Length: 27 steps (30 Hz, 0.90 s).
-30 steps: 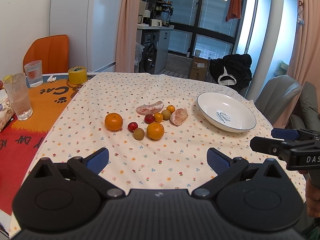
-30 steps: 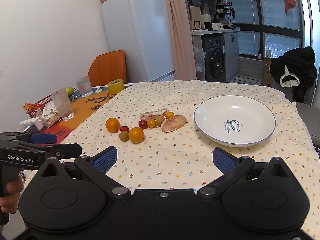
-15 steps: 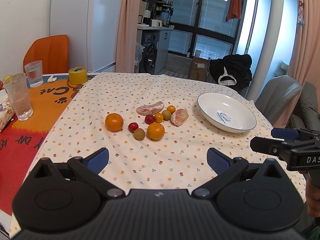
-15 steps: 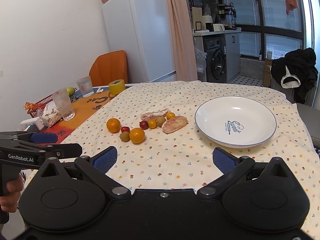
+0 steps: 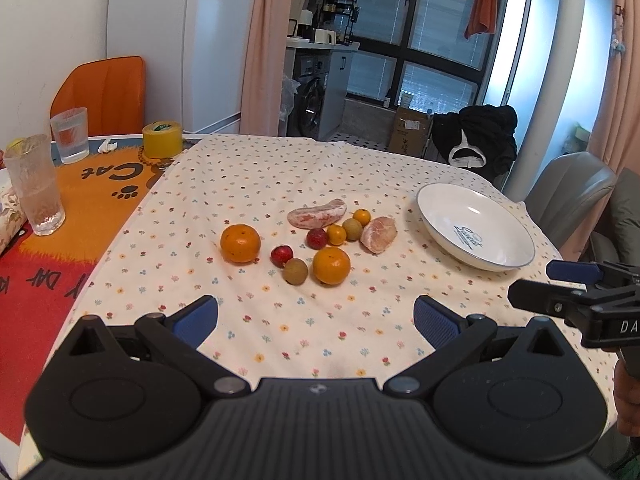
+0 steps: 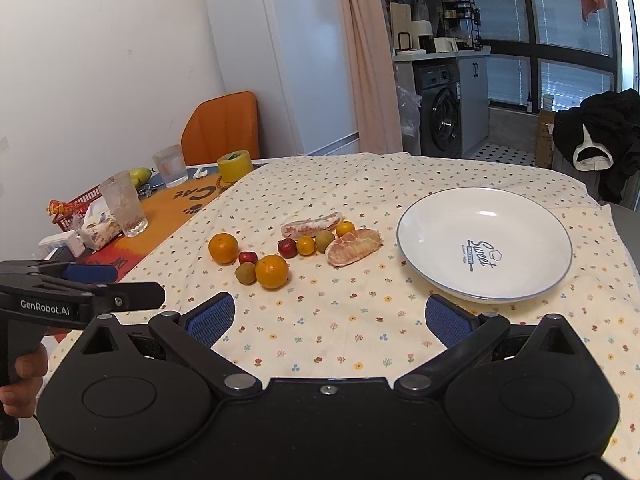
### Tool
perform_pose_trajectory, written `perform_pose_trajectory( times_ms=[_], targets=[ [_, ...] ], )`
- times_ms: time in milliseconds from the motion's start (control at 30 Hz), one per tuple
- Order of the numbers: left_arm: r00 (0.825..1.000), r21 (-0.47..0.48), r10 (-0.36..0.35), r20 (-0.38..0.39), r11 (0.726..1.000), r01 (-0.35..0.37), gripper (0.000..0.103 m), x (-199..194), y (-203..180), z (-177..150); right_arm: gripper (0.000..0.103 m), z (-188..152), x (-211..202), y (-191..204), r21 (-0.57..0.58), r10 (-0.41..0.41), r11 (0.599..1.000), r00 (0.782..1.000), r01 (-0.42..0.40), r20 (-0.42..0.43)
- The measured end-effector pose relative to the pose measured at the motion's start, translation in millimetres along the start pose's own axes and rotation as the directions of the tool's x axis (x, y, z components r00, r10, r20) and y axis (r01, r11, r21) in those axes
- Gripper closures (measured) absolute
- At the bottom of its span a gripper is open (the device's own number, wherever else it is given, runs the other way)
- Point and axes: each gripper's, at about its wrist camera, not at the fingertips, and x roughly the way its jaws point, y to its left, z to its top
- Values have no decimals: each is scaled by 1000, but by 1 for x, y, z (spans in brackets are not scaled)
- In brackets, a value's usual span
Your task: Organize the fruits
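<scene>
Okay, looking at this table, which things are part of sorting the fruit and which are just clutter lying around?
Part of the job:
two oranges
small red, green and orange fruits
peeled citrus segments
white plate, empty
left gripper and right gripper, both open

Just lying about:
two glasses
yellow tape roll
red basket
pear

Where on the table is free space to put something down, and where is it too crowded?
Free: the white plate, nothing in it; the cloth strip between the fruit cluster and both open grippers, left gripper, right gripper; the cloth behind the fruit. Crowded: the cluster itself, and the orange mat with two glasses and tape roll.
</scene>
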Motion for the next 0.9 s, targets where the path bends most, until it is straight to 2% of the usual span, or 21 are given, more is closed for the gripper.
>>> perform_pose_trajectory(
  times_ms=[600, 900],
  targets=[
    [999, -51, -9, -31, 999, 7, 0, 50, 21, 11, 0, 13, 49, -6, -13, 73, 997, 997, -73, -32],
    [999, -55, -2, -32, 998, 0, 3, 72, 30, 11, 0, 15, 81, -5, -13, 102, 995, 991, -104, -81]
  ],
)
